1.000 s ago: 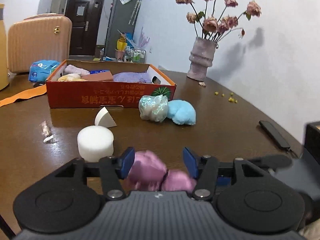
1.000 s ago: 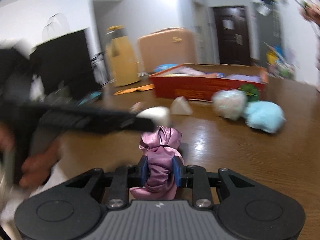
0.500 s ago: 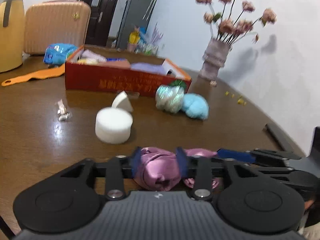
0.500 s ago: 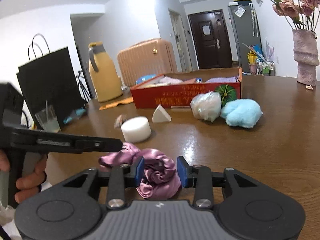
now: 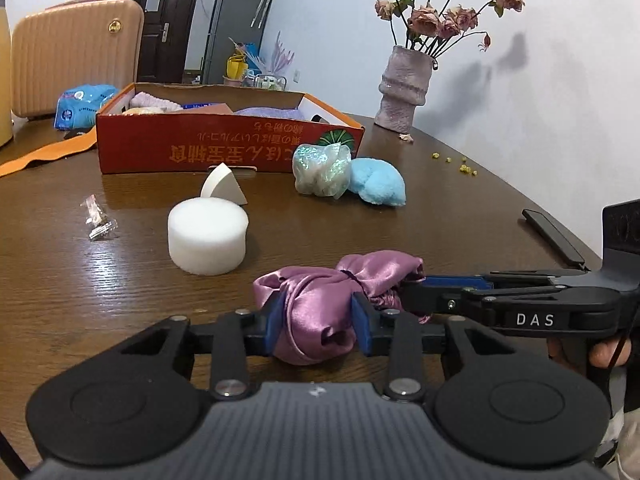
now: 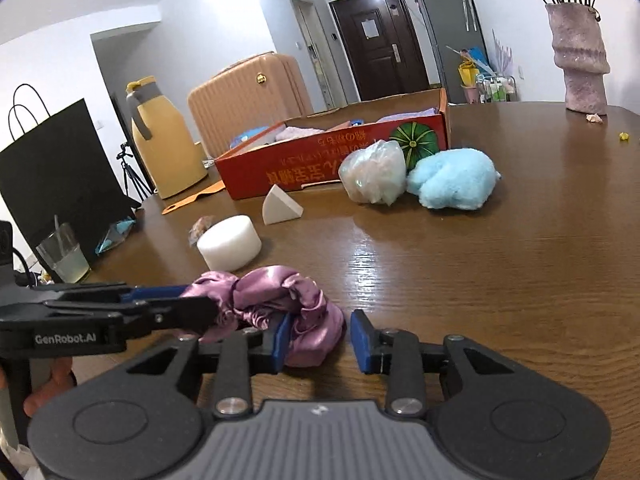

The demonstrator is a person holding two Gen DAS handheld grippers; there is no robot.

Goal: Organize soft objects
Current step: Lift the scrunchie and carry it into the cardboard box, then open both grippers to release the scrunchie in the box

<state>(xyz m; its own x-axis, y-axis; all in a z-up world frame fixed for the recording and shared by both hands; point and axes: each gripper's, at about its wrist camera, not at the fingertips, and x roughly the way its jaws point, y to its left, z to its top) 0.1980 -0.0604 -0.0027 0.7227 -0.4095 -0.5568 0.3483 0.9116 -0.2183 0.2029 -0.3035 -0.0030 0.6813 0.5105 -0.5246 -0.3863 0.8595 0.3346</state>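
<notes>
A purple satin scrunchie (image 5: 332, 296) lies on the brown table near me. My left gripper (image 5: 319, 326) is shut on its near end. My right gripper (image 6: 320, 338) is open, with the other end of the scrunchie (image 6: 280, 292) against its left finger; it shows from the side in the left wrist view (image 5: 440, 292). A white foam cylinder (image 5: 207, 234), a white foam wedge (image 5: 222, 189), an iridescent bagged puff (image 5: 320, 171) and a blue fluffy ball (image 5: 377, 186) lie beyond. The red cardboard box (image 5: 224, 148) holds several soft items.
A pink vase of dried roses (image 5: 404, 92) stands at the back right. A black flat object (image 5: 554, 236) lies near the right edge. A small wrapper (image 5: 97, 222), an orange strip (image 5: 44, 154), a yellow jug (image 6: 164, 144), a glass (image 6: 66, 258) and a black bag (image 6: 60, 172) are to the left.
My left gripper has closed on the scrunchie. My right gripper has opened and let go of it. The scrunchie now rests on the table between them.
</notes>
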